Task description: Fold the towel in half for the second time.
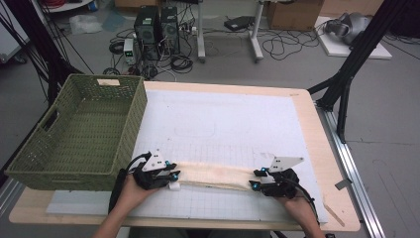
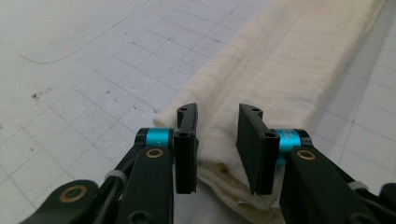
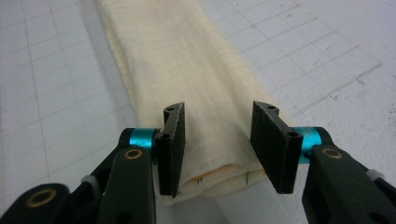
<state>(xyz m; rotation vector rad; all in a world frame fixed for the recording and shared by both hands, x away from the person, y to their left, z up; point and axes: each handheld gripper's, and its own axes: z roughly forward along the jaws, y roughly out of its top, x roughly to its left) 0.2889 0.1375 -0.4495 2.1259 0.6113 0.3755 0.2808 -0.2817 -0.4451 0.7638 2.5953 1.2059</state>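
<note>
— How far along would you say the folding is?

— Well along, I'd judge. The cream towel (image 1: 213, 176) is already down to a long narrow strip, lying flat across the near part of the table (image 1: 307, 124), on the white gridded mat (image 1: 223, 124). What looks left is bringing the two ends together, and maybe a trip to the green basket (image 1: 79, 131) on the left.

— What are the claws doing?

— The left claw (image 1: 173, 179) sits at the strip's left end, jaws apart on either side of the cloth, not pinching it. The right claw (image 1: 253, 179) does likewise at the right end: jaws apart, the end lying between them.

— And the towel itself?

— Soft, layered; at both ends you see stacked folds, with a small tag peeking out at the left end.
</note>
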